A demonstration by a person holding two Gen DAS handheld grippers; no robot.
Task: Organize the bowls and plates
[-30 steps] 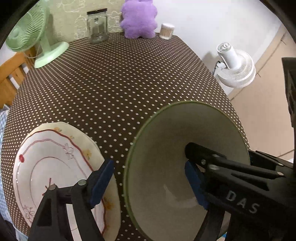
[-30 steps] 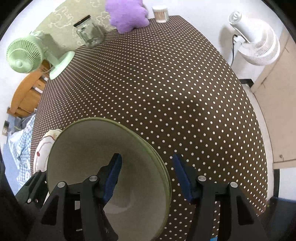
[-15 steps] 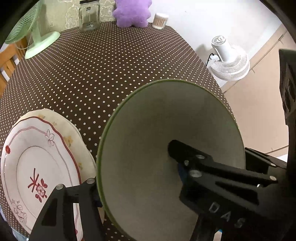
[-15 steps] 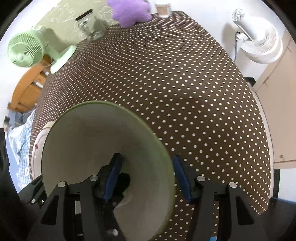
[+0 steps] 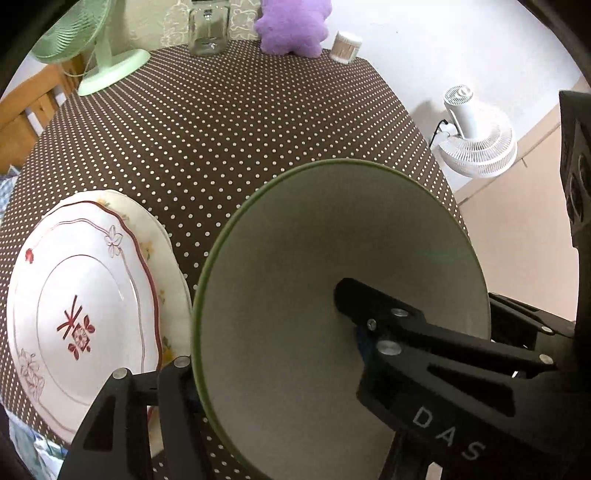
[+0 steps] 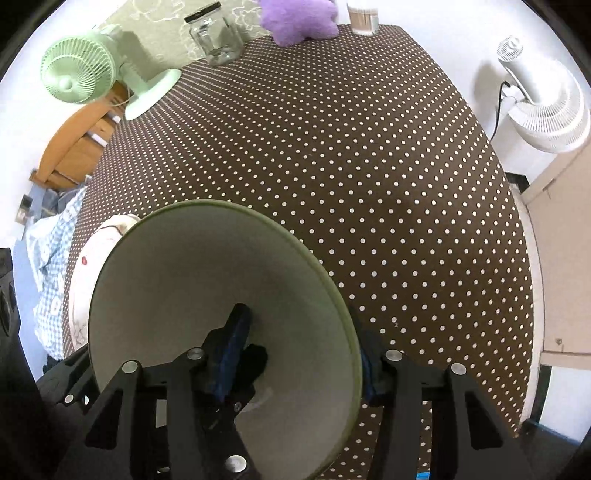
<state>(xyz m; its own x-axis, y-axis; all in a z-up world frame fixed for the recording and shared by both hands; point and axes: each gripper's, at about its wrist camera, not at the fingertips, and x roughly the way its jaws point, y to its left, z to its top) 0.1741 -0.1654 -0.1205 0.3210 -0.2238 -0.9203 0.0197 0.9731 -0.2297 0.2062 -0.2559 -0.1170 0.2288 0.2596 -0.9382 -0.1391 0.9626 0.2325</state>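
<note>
Both cams sit right on the grippers, looking steeply down along the fingers at the polka-dot table [image 5: 229, 122], super close to the green bowl [image 5: 332, 277], which fills the lower half of each view. Left wrist view sees it from the bowl's left, with the floral plate [image 5: 81, 302] alongside. Right wrist view comes from the other side. Both share the far end: green fan [image 6: 79, 75], glass jar [image 6: 218, 38], purple plush [image 5: 291, 24], white fan [image 5: 476, 140].
</note>
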